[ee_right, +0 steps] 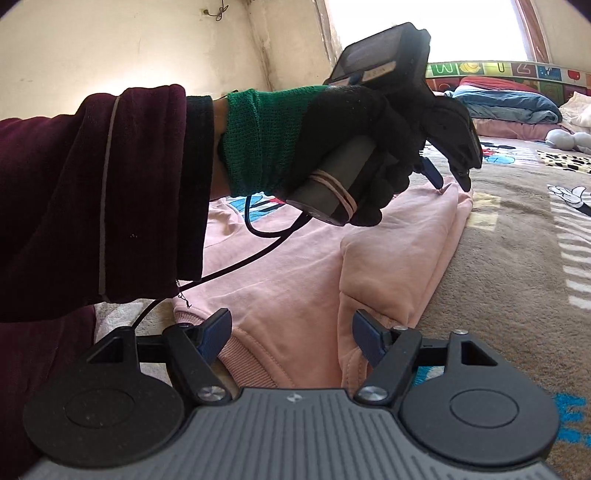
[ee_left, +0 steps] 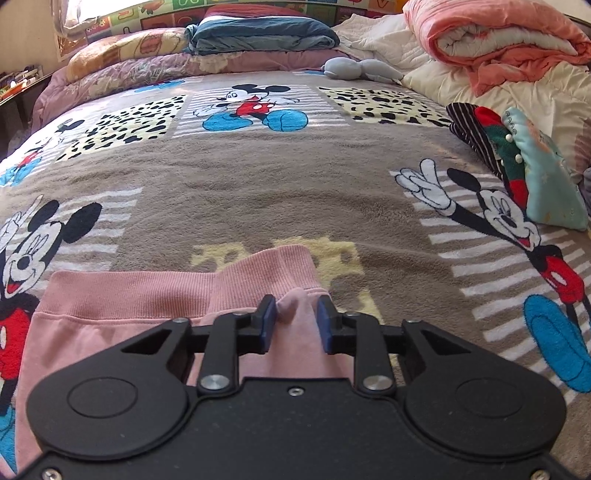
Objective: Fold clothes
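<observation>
A pink sweatshirt [ee_right: 295,280] lies on the Mickey Mouse blanket [ee_left: 258,177], with one side folded over. In the left wrist view its ribbed hem [ee_left: 147,291] lies just ahead of my left gripper [ee_left: 296,323], whose jaws stand a little apart with a raised fold of pink fabric [ee_left: 291,306] between them, not clamped. In the right wrist view my right gripper [ee_right: 291,336] is open wide over the near ribbed edge [ee_right: 247,354]. The left gripper [ee_right: 448,171] shows there too, held by a gloved hand [ee_right: 351,147] at the garment's far corner.
A pile of clothes [ee_left: 517,162] lies at the blanket's right edge. Folded blue bedding [ee_left: 258,33], a coral quilt [ee_left: 498,40], a white duvet [ee_left: 461,85] and a grey soft toy [ee_left: 354,68] sit at the bed's head. A cable [ee_right: 240,266] trails across the sweatshirt.
</observation>
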